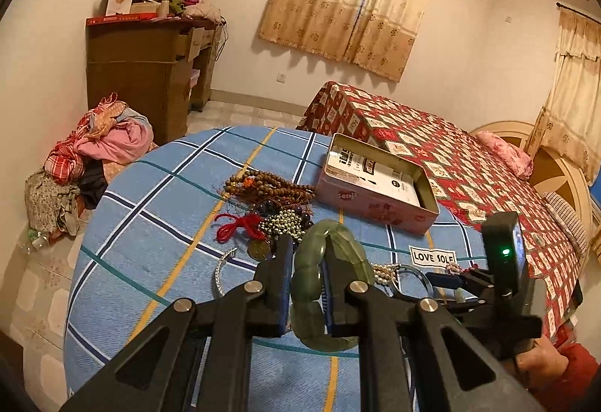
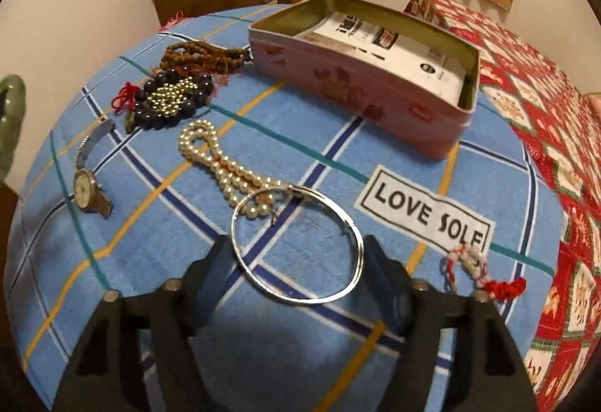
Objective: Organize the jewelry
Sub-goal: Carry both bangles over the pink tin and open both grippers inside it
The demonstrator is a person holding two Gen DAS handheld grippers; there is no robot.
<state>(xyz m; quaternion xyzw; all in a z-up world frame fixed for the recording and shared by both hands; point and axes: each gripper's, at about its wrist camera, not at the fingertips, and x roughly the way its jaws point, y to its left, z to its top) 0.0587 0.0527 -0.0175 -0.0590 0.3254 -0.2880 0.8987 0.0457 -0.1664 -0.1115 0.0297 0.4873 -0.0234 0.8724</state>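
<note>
While the left gripper is clamped on the chunky pale-green jade bangle, lifted above the blue plaid blanket, the right gripper sits low with its jaws apart on either side of the thin silver wire bangle, which lies flat on the cloth. That looks like a pickup about to happen: the dark pads flank the hoop at its widest, though from this angle I can't quite tell whether they already touch the metal.

The green bangle is held across its band, standing on edge between the fingers, probably so it can be carried over and dropped into the open pink rectangular tin at the far side of the blanket. The tin holds only a white printed card or packet so far, and no jewelry that I can see.

The silver bangle is very fine, a doubled wire ring with a small clasp at its far edge, where it overlaps the end of the cream pearl strand. Beyond that lie the dark purple bead bracelet with gold beads and the brown wooden prayer beads, bunched together. A small gold wristwatch with a metal strap lies apart to the left, and a little red-and-white charm bracelet to the right.
</note>
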